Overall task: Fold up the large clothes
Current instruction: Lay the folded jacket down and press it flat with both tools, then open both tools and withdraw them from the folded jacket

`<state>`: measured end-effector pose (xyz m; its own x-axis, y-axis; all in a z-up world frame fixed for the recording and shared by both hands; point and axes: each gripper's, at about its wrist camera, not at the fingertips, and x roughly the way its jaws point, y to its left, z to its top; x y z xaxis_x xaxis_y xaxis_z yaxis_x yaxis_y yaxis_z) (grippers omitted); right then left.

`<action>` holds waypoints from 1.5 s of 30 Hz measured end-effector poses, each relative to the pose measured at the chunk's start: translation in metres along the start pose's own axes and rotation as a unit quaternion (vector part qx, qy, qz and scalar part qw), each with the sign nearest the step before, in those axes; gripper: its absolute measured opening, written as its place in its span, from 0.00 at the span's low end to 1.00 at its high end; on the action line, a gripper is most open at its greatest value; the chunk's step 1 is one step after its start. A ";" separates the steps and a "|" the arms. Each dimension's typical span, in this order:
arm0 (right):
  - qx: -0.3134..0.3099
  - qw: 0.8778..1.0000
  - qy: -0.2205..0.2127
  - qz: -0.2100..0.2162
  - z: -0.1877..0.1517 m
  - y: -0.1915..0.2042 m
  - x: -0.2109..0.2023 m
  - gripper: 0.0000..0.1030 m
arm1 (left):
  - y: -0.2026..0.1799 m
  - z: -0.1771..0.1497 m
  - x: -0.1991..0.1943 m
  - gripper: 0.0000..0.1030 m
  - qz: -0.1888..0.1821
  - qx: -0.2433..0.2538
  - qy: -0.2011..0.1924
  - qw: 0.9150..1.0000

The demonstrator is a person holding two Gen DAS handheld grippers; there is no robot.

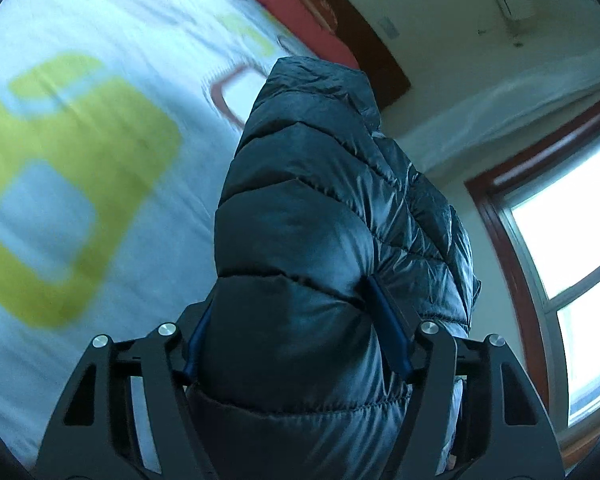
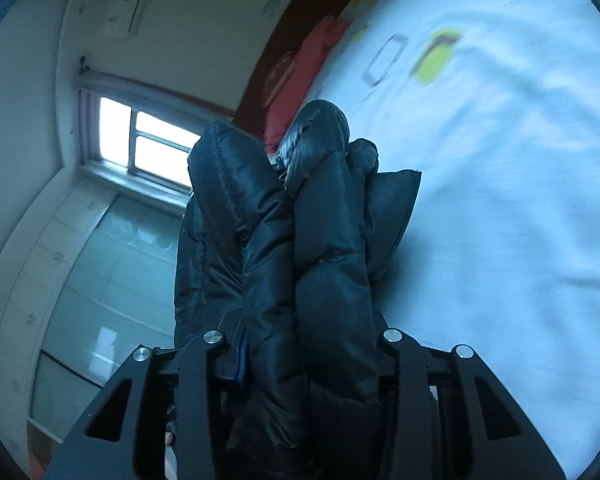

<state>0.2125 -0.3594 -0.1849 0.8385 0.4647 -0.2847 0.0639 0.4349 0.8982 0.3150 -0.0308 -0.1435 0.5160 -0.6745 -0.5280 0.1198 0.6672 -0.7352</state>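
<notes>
Quilted, shiny dark fabric fills both views: you have the puffer jacket bunched between each pair of tongs and lifted clear of the bed. Your left tongs stand fairly wide, yet their blue pads press into a thick puffy roll of the jacket, which rises straight ahead of them. Your right tongs are drawn closer together and clamp several gathered layers, with folds and a flat corner of the garment standing up just beyond the fingers.

As for progress, I judge you are early in the job. No neat fold shows anywhere; the jacket hangs in a bundle between your two grips, and it has yet to be spread flat on the bed, its sleeves brought in and the body doubled over.

Around you, the patterned sheet lies bare to the left of the left tongs and to the right of the right tongs, so there is room to lay the garment down. A red pillow sits far ahead by the headboard, well apart. The window is off to the side. Nothing blocks your way, though the jacket's own bulk hides the fingertips.
</notes>
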 end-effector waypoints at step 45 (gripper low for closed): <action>-0.104 0.972 -0.004 -0.212 -0.048 0.075 -0.001 0.59 | 0.011 -0.005 -0.092 0.90 0.214 0.158 -0.069 0.962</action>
<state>0.1904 -0.2903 -0.1329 0.7655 0.2041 -0.6102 0.2946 0.7319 0.6144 0.2647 0.0375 -0.1050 0.6798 -0.2837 -0.6763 0.1127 0.9516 -0.2860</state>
